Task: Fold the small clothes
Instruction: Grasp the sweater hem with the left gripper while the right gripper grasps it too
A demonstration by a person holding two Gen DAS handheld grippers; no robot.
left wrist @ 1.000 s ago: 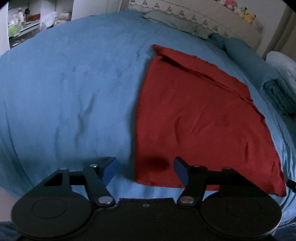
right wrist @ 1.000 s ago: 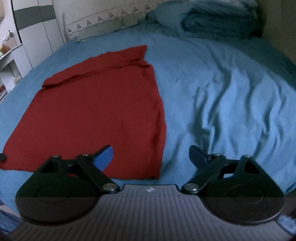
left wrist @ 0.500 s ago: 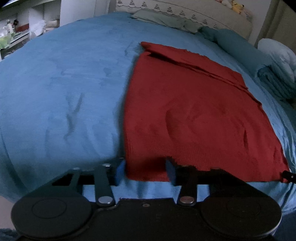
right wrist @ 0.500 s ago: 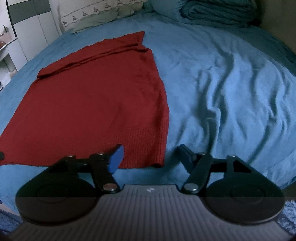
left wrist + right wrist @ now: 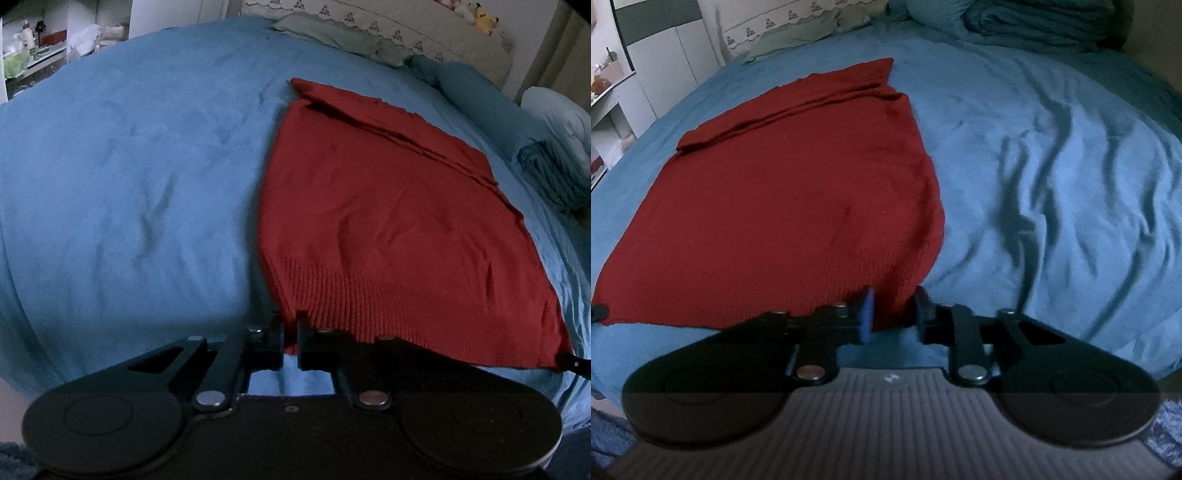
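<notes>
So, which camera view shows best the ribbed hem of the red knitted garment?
The left wrist view: the ribbed hem runs across it with clear vertical ribs, and the left gripper pinches its corner. In the right wrist view the hem looks darker, the ribs faint, partly behind the right gripper.

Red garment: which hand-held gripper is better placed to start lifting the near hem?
Left. The left hand-held gripper is pinched on the red garment at its near corner. The right hand-held gripper straddles the other corner, a gap showing.

Both wrist views low, sharing red garment (image 5: 399, 236)
</notes>
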